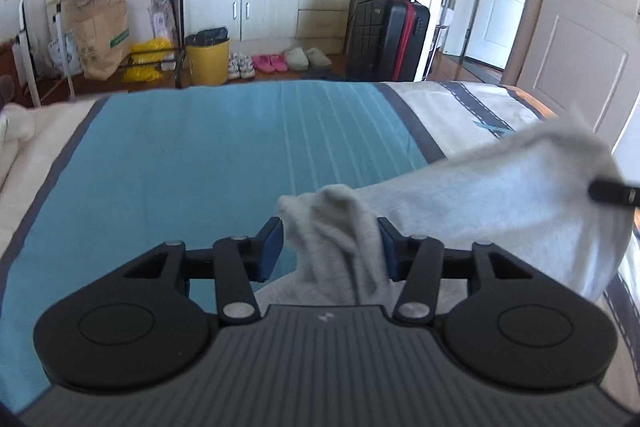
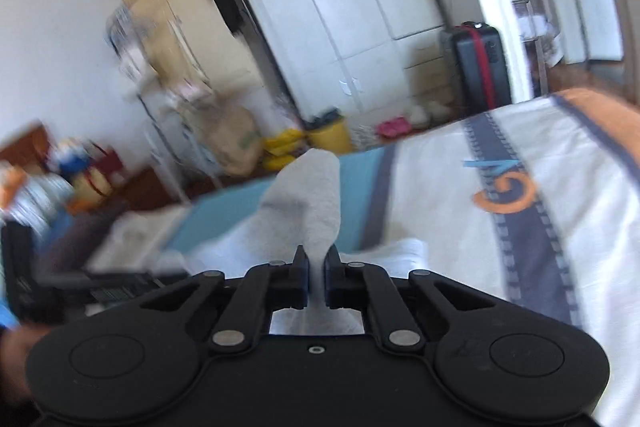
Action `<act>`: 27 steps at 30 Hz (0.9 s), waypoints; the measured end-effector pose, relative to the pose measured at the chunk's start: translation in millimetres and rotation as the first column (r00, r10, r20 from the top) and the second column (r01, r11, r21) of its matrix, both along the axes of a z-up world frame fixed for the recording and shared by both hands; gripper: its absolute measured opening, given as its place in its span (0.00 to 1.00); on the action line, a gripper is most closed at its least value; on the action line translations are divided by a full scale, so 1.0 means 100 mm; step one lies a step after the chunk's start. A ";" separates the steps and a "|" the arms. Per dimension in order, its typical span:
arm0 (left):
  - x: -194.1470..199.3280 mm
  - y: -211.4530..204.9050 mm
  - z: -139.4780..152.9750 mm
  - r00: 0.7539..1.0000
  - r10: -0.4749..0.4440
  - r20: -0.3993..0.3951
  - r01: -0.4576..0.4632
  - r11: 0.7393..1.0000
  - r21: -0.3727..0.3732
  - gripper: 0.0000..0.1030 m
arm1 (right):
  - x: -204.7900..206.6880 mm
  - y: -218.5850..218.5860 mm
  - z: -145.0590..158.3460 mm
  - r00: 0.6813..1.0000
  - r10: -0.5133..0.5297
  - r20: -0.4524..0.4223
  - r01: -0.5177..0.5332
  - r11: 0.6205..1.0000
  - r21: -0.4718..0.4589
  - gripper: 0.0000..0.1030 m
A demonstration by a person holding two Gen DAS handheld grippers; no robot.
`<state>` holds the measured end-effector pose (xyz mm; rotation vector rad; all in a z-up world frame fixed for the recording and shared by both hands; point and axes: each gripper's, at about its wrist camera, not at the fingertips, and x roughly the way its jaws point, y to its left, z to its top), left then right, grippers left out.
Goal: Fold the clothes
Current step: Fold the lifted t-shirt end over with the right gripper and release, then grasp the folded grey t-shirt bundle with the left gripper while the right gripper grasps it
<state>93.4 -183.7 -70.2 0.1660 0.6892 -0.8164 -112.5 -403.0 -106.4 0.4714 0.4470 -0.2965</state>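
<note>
We hold one grey garment point(image 1: 500, 195) in the air above the bed point(image 1: 180, 167), stretched between our two tongs, probably so that it hangs flat before we lay it down for folding. The left tongs point(image 1: 330, 247) stand fairly wide, with a bunched fold of the cloth between the blue pads point(image 1: 270, 247); the fold touches the right-hand pad, but we cannot tell whether the pair truly pinches it. The right tongs point(image 2: 316, 283) are pressed nearly together on a thin edge of the same cloth. We count one garment, two tongs, one bed with a striped cover.
</note>
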 end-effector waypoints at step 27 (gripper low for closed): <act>-0.04 0.25 -0.30 0.946 0.062 -0.318 -0.043 0.997 0.068 0.54 | 0.48 -0.07 -0.37 0.979 -0.019 -0.202 0.012 0.999 -0.032 0.48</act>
